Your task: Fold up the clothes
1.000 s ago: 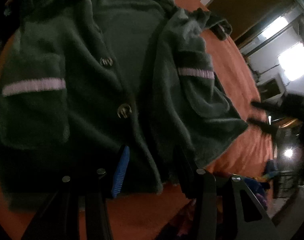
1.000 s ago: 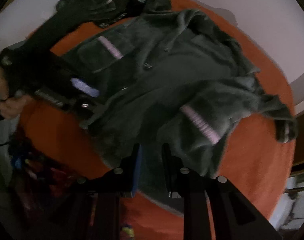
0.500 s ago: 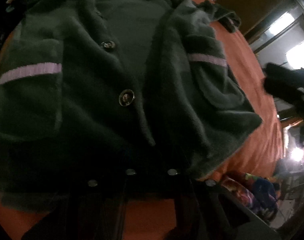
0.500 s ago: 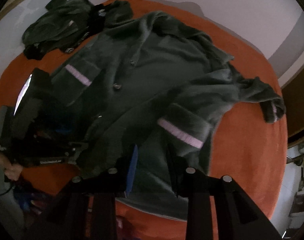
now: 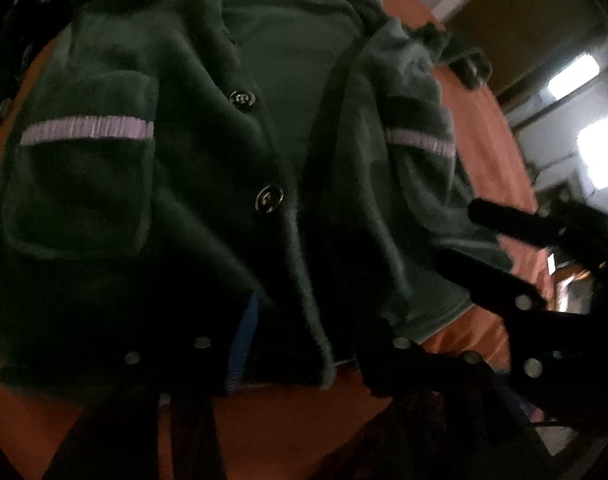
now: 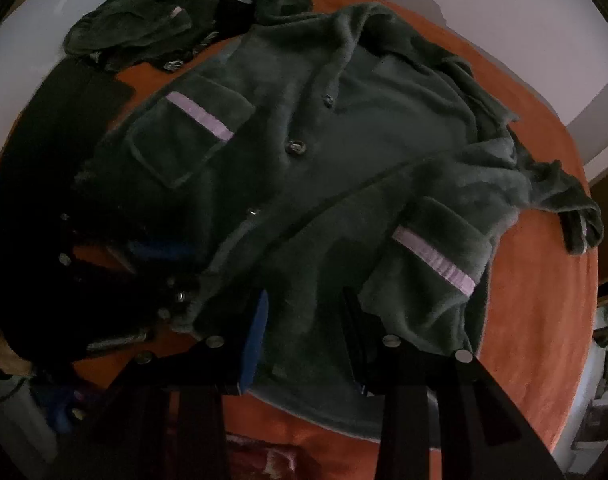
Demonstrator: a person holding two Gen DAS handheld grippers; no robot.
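Left wrist view: the dark green jacket (image 5: 208, 184) lies spread on the orange bed (image 5: 288, 420); the left gripper (image 5: 304, 344) has its jaws opening astride the hem at 6 o'clock.

Right wrist view: the right gripper (image 6: 304, 328) has its jaws opening, spread over the jacket's hem at 6 o'clock, while a second green garment (image 6: 144, 28) lies at 11 o'clock.

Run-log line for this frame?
jacket: spread unfolded on orange cover | left gripper: jaws opening, hem between | right gripper: jaws opening, hem between

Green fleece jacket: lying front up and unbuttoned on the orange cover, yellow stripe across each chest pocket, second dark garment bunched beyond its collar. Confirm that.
One detail is wrong: the stripes on the pockets are pale lilac, not yellow, as the right wrist view shows. The rest holds: the green fleece jacket lies front up and unbuttoned on the orange cover, with a second dark garment bunched beyond its collar.
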